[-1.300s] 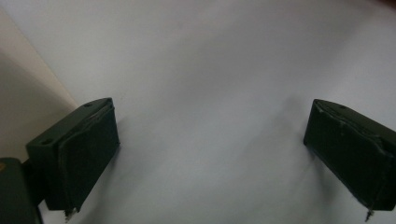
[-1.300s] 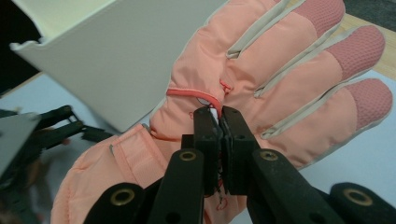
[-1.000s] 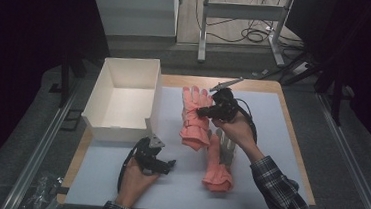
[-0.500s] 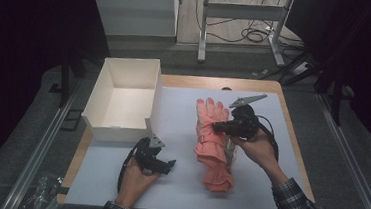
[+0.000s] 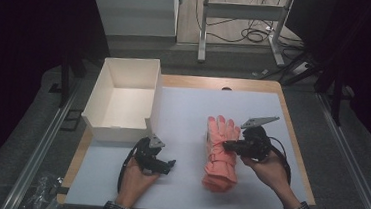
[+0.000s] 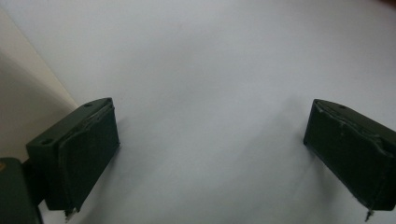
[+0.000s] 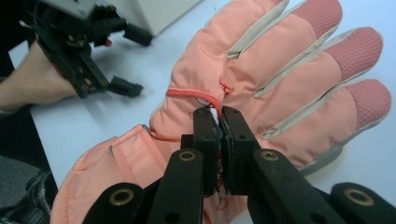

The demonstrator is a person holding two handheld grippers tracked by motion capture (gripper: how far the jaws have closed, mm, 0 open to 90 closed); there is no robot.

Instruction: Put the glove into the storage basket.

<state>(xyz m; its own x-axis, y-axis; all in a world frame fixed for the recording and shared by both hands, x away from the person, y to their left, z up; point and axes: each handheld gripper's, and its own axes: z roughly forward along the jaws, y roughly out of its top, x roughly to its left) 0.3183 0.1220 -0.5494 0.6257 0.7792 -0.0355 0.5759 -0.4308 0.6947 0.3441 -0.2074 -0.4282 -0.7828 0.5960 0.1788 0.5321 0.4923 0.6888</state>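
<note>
- Pinching a fold of fabric on the back of the salmon-pink ski glove [image 7: 261,88], the right gripper [image 7: 220,122] is holding its two black jaws pressed together on the cloth just below the small red zip line, as the right gripper view shows.
- In the high view the glove [image 5: 220,152] is lying on the white table cover [image 5: 188,109], fingers pointing away from the person and cuff toward them, with the right gripper [image 5: 230,146] sitting at its right edge. A second layer seems to be showing beneath the cuff, so this may be a pair stacked together; I cannot tell for certain.
- The left gripper [image 5: 165,163] is resting on the cover near the front corner of the open white cardboard box [image 5: 105,90], well apart from the glove. The left gripper view is showing its jaws spread wide over bare cover, nothing between them.
- As a judgement, the step in hand is carrying or placing the glove while it is gripped; the empty box looks like the likely destination.
- The next move is calling for a firm hold on that thin fold, since the glove is limp and could slip or drag. Lifting it clear before crossing to the box, with the idle left gripper ready to catch the cuff, would be sensible.
</note>
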